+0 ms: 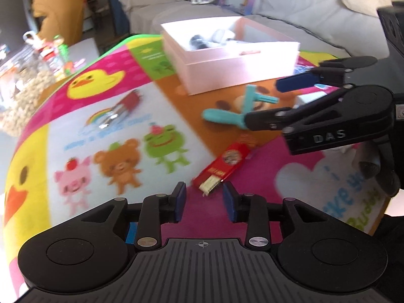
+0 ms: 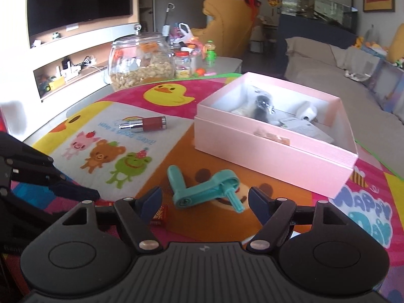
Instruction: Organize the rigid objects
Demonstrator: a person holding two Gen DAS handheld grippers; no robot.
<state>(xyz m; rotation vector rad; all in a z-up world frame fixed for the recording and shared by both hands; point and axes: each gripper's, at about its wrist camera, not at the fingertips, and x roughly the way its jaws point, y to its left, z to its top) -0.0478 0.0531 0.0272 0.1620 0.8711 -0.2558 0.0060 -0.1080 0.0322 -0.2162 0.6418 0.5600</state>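
Here, one box, two tongs.

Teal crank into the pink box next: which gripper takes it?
Right. The right gripper is open with the teal crank just ahead between its fingers; the left gripper faces the red packet.

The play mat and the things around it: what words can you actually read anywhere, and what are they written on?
"DAS": raised letters on the right tongs, seen from the left camera.
"HAPPY DAY": blue bubble letters on the play mat.
Blue line above the animals on the mat: upside down, too blurred.
Red packet: print too blurred.
Card in the pink box: too small.
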